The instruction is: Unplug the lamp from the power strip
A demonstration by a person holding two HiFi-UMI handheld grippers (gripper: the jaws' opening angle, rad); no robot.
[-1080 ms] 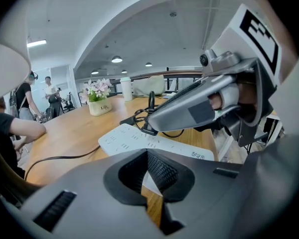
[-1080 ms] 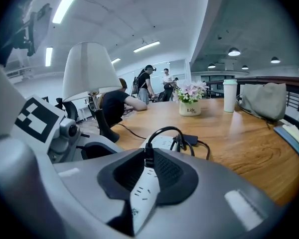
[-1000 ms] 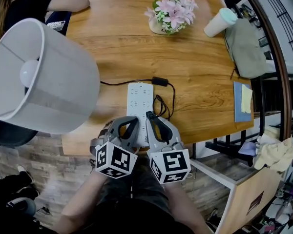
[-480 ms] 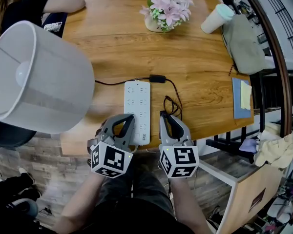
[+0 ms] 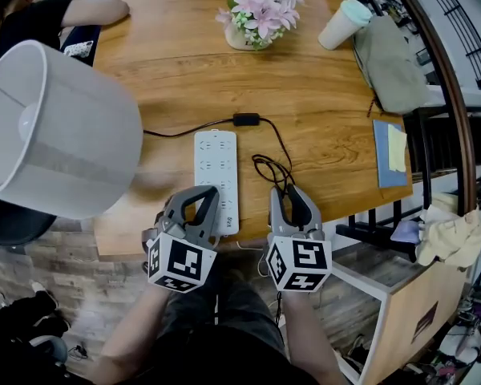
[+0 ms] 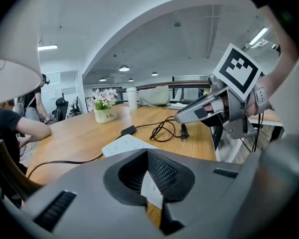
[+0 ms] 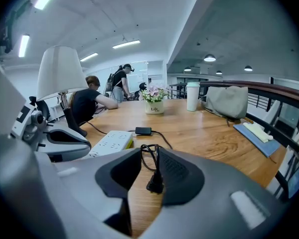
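The white power strip (image 5: pixel 216 179) lies on the wooden table (image 5: pixel 329 103), with no plug showing in its sockets. The lamp's white shade (image 5: pixel 56 131) fills the left. The lamp's black plug (image 5: pixel 291 191) stands on the table right of the strip, its cable (image 5: pixel 268 167) looped behind it. My right gripper (image 5: pixel 292 197) is around the plug (image 7: pixel 154 182); its jaws are opening and a gap shows beside the plug. My left gripper (image 5: pixel 208 192) is shut, its tips over the strip's near end. In the left gripper view the right gripper (image 6: pixel 182 116) hangs just over the plug (image 6: pixel 183 132).
A black box on the cable (image 5: pixel 245 119) lies past the strip's far end. A flower pot (image 5: pixel 252 18), a cup (image 5: pixel 341 22), a grey bag (image 5: pixel 393 62) and a blue notebook (image 5: pixel 390 152) sit further back and right. A person (image 5: pixel 40 14) sits at the far left.
The right gripper drew the black plug away from the strip's right side and moved right with it; its jaws have now spread. The left gripper stayed on the strip.
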